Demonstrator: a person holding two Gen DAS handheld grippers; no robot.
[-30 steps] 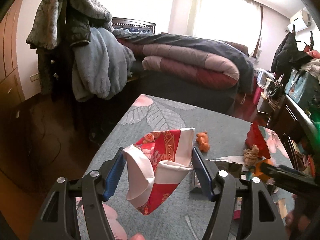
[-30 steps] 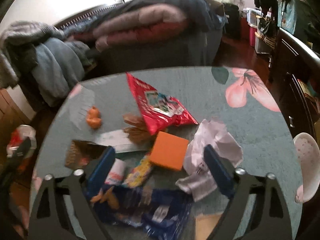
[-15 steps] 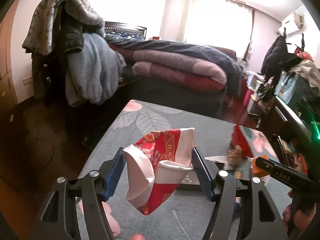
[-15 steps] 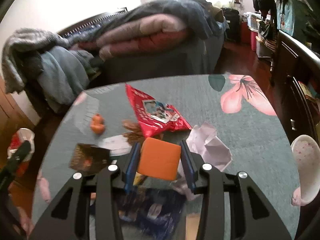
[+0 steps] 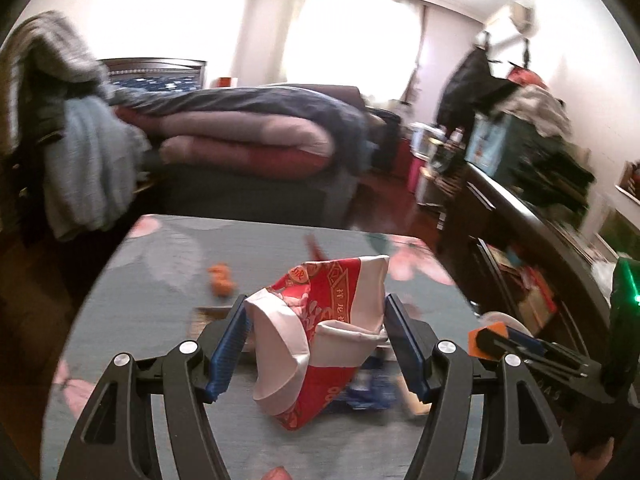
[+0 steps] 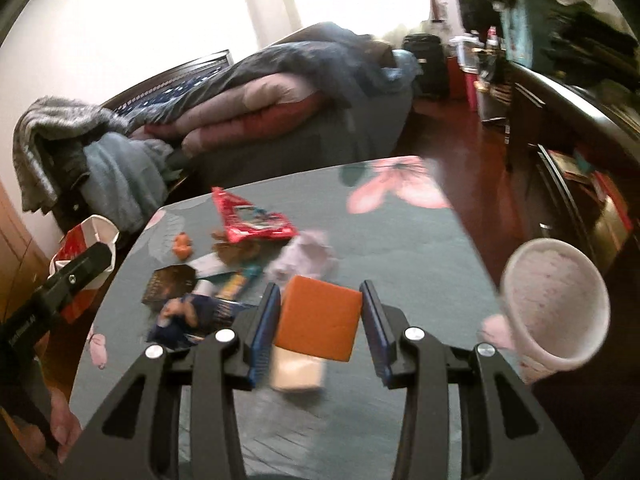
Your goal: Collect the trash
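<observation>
My left gripper (image 5: 316, 340) is shut on a red and white paper bag (image 5: 320, 332), holding its mouth spread wide above the table. An orange block (image 6: 318, 322) is clamped between the blue pads of my right gripper (image 6: 319, 322), lifted off the table. That block shows small at the right of the left wrist view (image 5: 486, 338), and the bag appears at the far left of the right wrist view (image 6: 86, 242). Loose trash lies on the table: a red snack packet (image 6: 250, 220), crumpled white paper (image 6: 304, 258), a blue wrapper (image 6: 196, 318) and an orange scrap (image 6: 182, 246).
The table (image 6: 400, 248) has a grey-green cloth with pink flowers. A pink-white cup (image 6: 554, 304) stands at its right edge. A beige card (image 6: 298, 374) lies under the held block. A bed with quilts (image 5: 240, 140) is behind, a dark cabinet (image 5: 520, 232) to the right.
The right gripper closed on the orange block and lifted it off the table. Both grippers have swung across the room, and the left still carries the bag.
</observation>
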